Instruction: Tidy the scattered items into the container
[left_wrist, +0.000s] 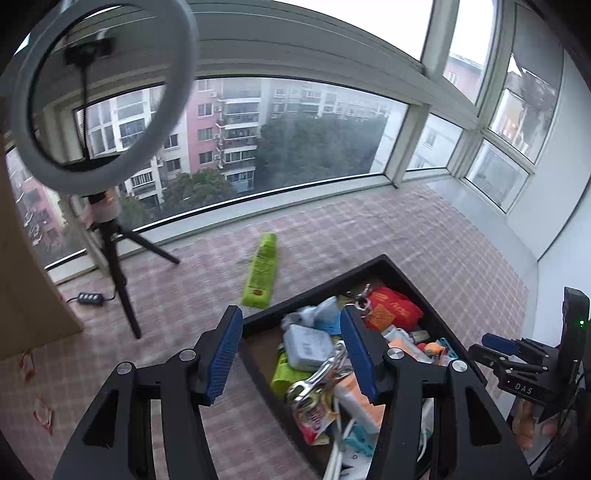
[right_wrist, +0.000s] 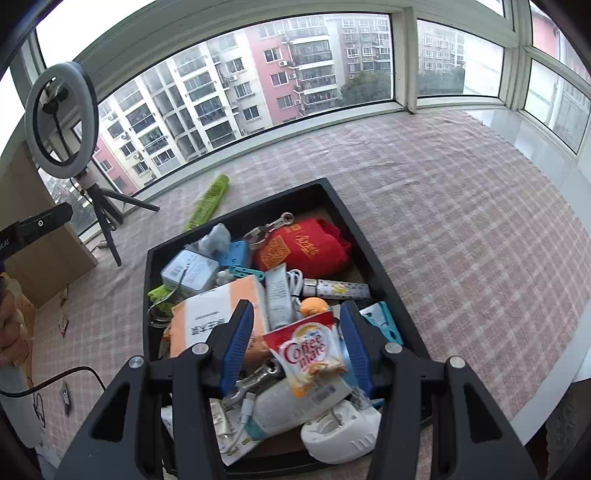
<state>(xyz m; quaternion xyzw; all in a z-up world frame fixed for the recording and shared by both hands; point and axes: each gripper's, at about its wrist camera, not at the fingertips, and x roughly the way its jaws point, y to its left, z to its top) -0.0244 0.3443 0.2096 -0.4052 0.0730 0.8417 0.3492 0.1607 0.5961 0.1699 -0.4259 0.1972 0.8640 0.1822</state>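
Observation:
A black tray (right_wrist: 373, 266) full of small items stands on the checked tablecloth; it also shows in the left wrist view (left_wrist: 424, 291). A green tube (left_wrist: 261, 271) lies on the cloth beyond the tray's far left corner, and shows in the right wrist view (right_wrist: 208, 202). My left gripper (left_wrist: 291, 354) is open and empty, above the tray's left edge. My right gripper (right_wrist: 297, 347) is open above the tray's near part, with a Coffee-mate packet (right_wrist: 308, 352) lying between its fingers on the pile. The right gripper also shows at the right of the left wrist view (left_wrist: 498, 343).
A ring light on a black tripod (left_wrist: 110, 258) stands at the left by the window, with a cable remote (left_wrist: 89, 298) near its foot. A cardboard box (right_wrist: 44, 254) stands at the left. Small sachets (left_wrist: 42, 411) lie on the cloth at the near left. The table's rounded edge (right_wrist: 569, 376) is at the right.

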